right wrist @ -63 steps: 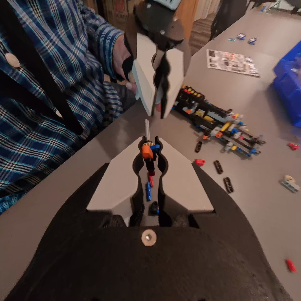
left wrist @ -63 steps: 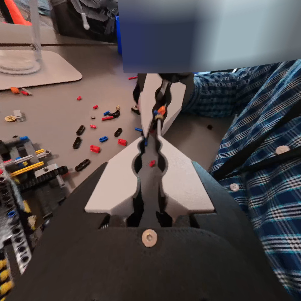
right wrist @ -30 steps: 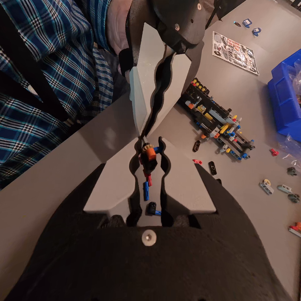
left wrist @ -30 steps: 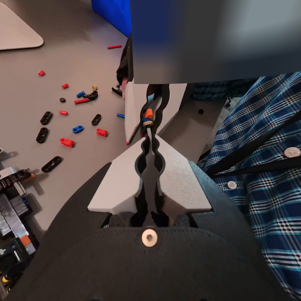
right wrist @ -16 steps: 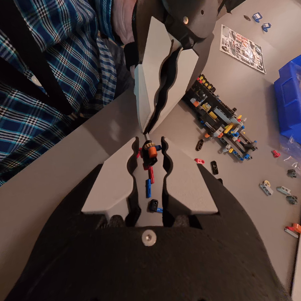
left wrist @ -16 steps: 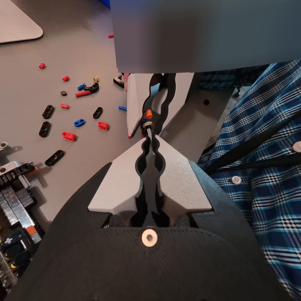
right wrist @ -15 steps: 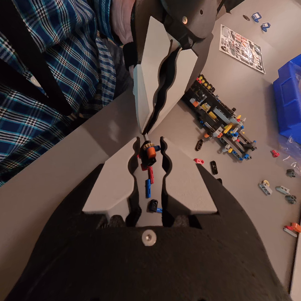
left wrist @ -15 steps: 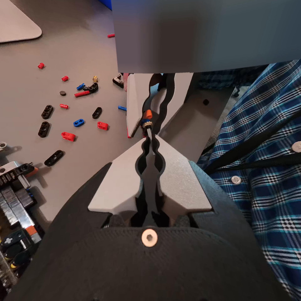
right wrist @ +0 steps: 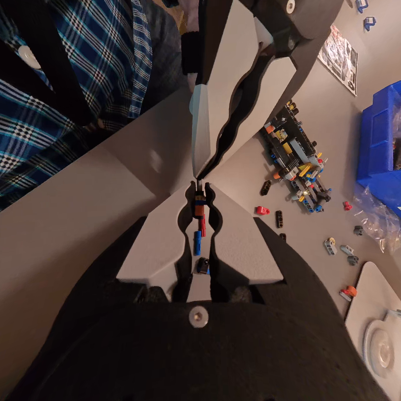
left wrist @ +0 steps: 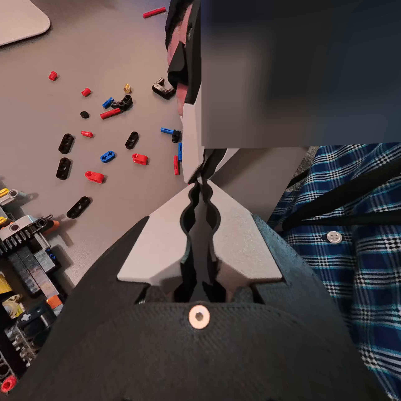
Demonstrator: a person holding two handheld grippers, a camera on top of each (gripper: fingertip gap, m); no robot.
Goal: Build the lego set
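My right gripper (right wrist: pixel 199 186) is shut on a small axle assembly (right wrist: pixel 199 205) of black, tan, blue and orange pieces, held between its tips above the table's near edge. My left gripper (left wrist: pixel 200 187) is shut on the thin grey axle (left wrist: pixel 201 181) that sticks out of that assembly. The two grippers meet tip to tip. In the right wrist view the left gripper (right wrist: pixel 200 173) comes down from above. In the left wrist view the right gripper (left wrist: pixel 198 171) is mostly behind a blurred patch. The partly built model (right wrist: pixel 295 160) lies on the table, also at the left edge of the left wrist view (left wrist: pixel 26 249).
Loose red, blue and black parts (left wrist: pixel 94 176) lie scattered on the grey table (left wrist: pixel 108 54). A blue bin (right wrist: pixel 382 147), a plastic bag (right wrist: pixel 379 217), an instruction sheet (right wrist: pixel 338 58) and a white base pad (right wrist: pixel 379 314) sit to the right. A person's plaid shirt (left wrist: pixel 347 249) is close by.
The grippers have drawn together, so less of the grey axle shows between them. The right jaws, slightly parted half a second ago, have narrowed on the assembly, which has turned.
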